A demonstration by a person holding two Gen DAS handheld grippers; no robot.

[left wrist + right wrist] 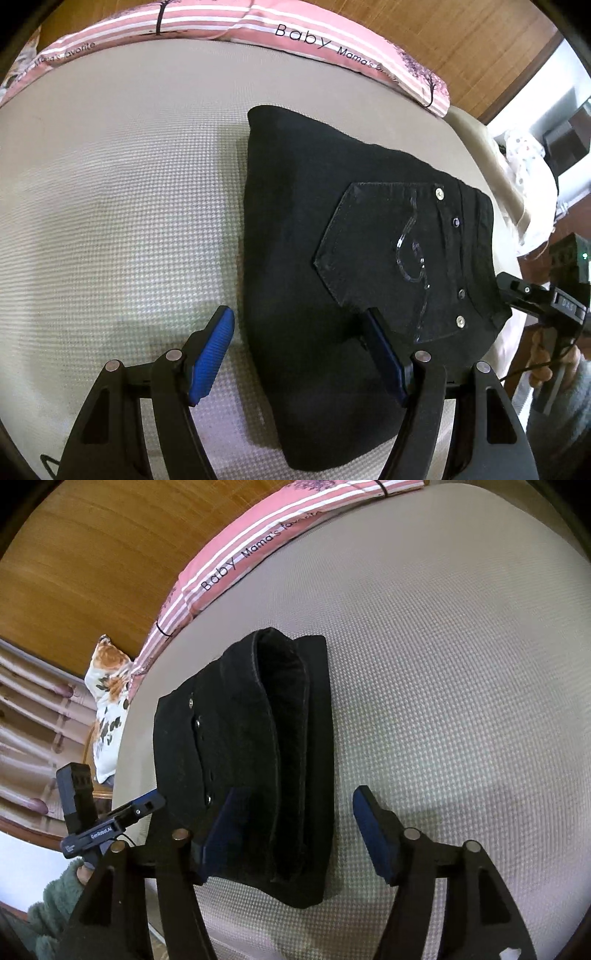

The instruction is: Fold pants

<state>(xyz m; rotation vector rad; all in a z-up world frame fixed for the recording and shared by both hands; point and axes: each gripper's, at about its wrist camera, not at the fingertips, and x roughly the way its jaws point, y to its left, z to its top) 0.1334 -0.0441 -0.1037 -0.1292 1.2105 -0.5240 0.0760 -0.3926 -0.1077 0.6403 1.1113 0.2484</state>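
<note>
**Folded black pants lay between two open tongs on the bed**

Left wrist view: the folded black denim pants (354, 266) lay flat on the beige waffle-textured mattress cover (122, 206), back pocket up with its glittery stitched curl and metal studs showing. The left gripper (301, 328) stood with its jaws wide and gripped nothing. Its blue ribbed pad at about 7 o'clock hung over bare cover just beside the pants' edge, while the pad at about 5 o'clock hung over the dark cloth below the pocket; whether that pad touched the cloth could not be told. At 3 to 4 o'clock, just past the waistband corner, the tip of the other black tool showed. A pink striped printed quilt (229, 29) ran along the bed's far edge at 12 o'clock.

Right wrist view: the same pants (251, 753) were seen end-on, their stacked folds running from centre towards 6 o'clock. The right gripper (295, 805) was also spread wide with nothing clamped. Its pad at about 7 o'clock sat over the studded layer, and the pad at 5 o'clock hung over bare cover, clear of the pants' edge. The folded edge lay between them. A green fuzzy sleeve (55, 904) showed at 8 o'clock.
</note>
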